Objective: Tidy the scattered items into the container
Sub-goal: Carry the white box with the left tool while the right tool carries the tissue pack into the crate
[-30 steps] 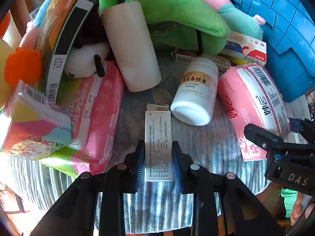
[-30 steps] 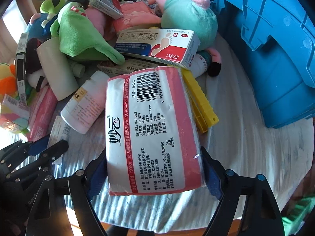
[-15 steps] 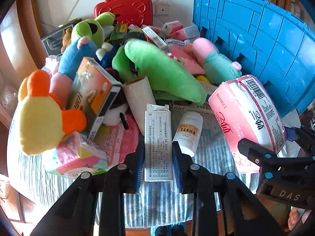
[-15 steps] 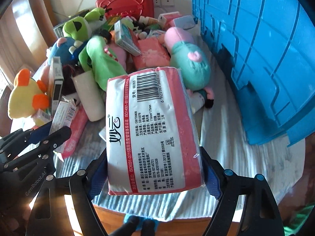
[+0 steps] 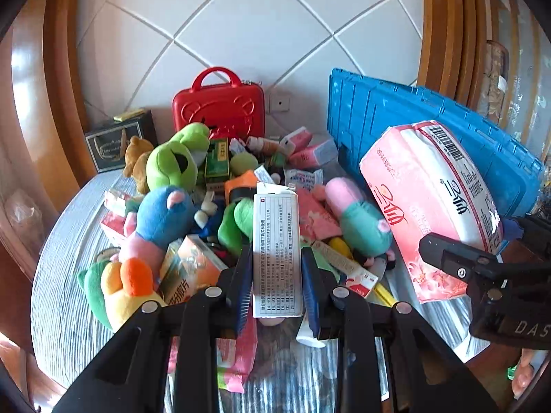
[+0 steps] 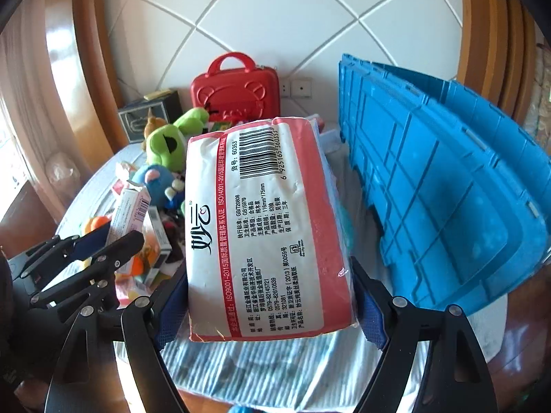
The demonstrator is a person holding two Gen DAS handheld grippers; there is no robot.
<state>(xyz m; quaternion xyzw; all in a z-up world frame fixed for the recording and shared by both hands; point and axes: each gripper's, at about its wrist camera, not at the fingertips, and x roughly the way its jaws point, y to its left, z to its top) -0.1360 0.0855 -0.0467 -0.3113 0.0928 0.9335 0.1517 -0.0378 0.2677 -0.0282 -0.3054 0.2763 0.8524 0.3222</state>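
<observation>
My left gripper (image 5: pixel 277 289) is shut on a narrow white medicine box (image 5: pixel 276 251), held upright above the cluttered table. The same box (image 6: pixel 129 215) and left gripper (image 6: pixel 103 244) show at the left of the right wrist view. My right gripper (image 6: pixel 268 303) is shut on a pink-and-white tissue pack (image 6: pixel 261 227), lifted clear of the table. That pack (image 5: pixel 430 206) and the right gripper's black fingers (image 5: pixel 458 261) appear on the right in the left wrist view. The blue crate (image 6: pixel 447 186) stands to the right of both, its ribbed wall facing me.
Plush toys, among them a green frog (image 5: pixel 179 161) and a blue-and-pink one (image 5: pixel 158 220), lie heaped with small boxes and packets on the striped tablecloth (image 5: pixel 65 275). A red case (image 5: pixel 220 106) and a dark box (image 5: pixel 117 144) stand at the back wall.
Both grippers have risen well above the table with the medicine box and the tissue pack still held. The views now tilt up, taking in the back wall and the crate's rim.
</observation>
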